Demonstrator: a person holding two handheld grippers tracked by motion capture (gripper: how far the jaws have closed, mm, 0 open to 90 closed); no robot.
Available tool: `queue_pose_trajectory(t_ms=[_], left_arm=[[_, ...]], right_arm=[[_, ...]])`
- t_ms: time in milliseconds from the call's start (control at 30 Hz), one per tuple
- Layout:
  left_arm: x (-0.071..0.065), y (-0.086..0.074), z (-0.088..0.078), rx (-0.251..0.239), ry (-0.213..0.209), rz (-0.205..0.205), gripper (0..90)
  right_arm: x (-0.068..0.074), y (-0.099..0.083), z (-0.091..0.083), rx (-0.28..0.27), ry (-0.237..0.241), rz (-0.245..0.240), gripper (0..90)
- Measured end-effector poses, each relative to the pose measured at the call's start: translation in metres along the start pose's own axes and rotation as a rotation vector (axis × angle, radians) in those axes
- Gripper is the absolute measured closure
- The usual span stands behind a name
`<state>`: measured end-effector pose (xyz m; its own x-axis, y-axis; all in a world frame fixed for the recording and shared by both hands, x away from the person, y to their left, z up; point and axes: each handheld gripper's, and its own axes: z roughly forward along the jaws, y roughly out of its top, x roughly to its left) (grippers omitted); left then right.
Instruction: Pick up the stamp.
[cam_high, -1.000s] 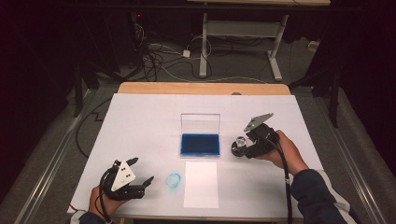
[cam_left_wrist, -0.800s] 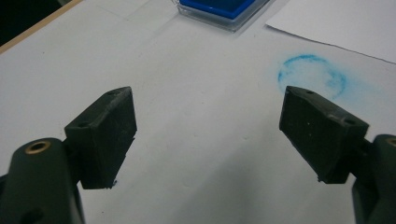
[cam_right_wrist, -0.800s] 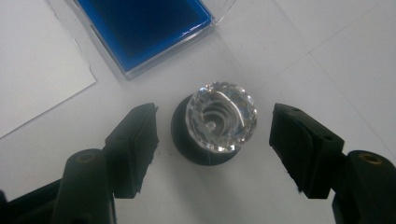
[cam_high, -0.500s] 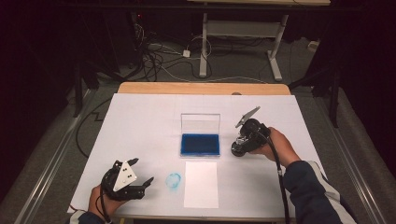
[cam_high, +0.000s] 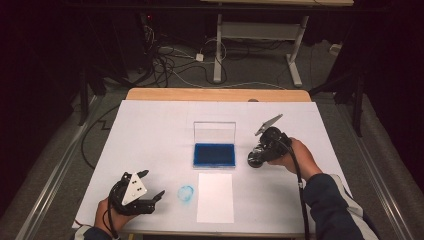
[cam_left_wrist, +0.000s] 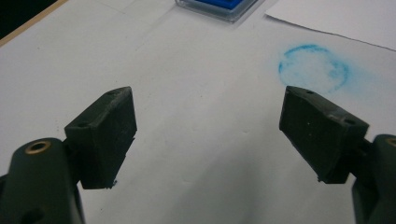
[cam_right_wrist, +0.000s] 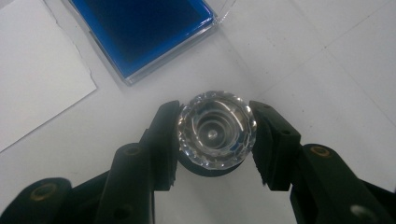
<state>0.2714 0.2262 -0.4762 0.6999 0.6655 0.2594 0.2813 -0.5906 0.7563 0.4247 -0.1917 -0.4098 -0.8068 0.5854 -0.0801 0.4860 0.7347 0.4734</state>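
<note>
Right gripper view: stamp (cam_right_wrist: 216, 128), clear faceted knob on dark base, is sitting upright on white counter (cam_right_wrist: 327, 60), w/ right gripper (cam_right_wrist: 215, 140) fingers (cam_right_wrist: 163, 140) having just been closing, now pressing on it from both sides. High view: same stamp (cam_high: 255, 161) is standing just right of ink pad. Ink pad (cam_high: 214, 154): blue, in clear case, lid standing open at far edge, near counter centre. Paper sheet (cam_high: 215, 197): white, lying just in front of pad, apart from it. Blue ring print (cam_high: 186, 194): marking counter just left of sheet. Left gripper (cam_high: 150, 187): resting at near-left of counter, well apart from stamp; fingers (cam_left_wrist: 109, 135) are standing wide apart, nothing btwn them, print (cam_left_wrist: 313, 67) lying ahead.
</note>
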Motion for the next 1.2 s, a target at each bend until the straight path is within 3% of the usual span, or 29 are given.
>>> queue_pose_trajectory(t_ms=[267, 367, 500, 567, 900, 1200], left_arm=[[0.000, 0.000, -0.001, -0.006, -0.001, 0.000, 17.9], [0.000, 0.000, -0.001, -0.017, -0.009, -0.006, 17.9], [-0.001, 0.000, -0.001, -0.015, -0.009, -0.002, 17.9], [-0.001, 0.001, 0.000, -0.014, -0.008, 0.008, 17.9], [0.000, 0.001, 0.001, -0.012, -0.020, 0.011, 17.9], [0.004, 0.000, 0.002, -0.031, -0.027, -0.009, 17.8]], right_arm=[[0.004, -0.008, -0.002, -0.047, 0.001, -0.027, 56.5], [0.011, -0.016, -0.006, -0.119, -0.020, -0.031, 56.6], [0.016, -0.023, -0.012, -0.173, -0.022, -0.038, 56.6], [0.018, -0.023, -0.019, -0.194, -0.053, -0.060, 56.6], [0.033, -0.031, -0.044, -0.296, -0.032, -0.111, 56.6], [0.043, -0.035, -0.054, -0.358, -0.015, -0.117, 56.6]])
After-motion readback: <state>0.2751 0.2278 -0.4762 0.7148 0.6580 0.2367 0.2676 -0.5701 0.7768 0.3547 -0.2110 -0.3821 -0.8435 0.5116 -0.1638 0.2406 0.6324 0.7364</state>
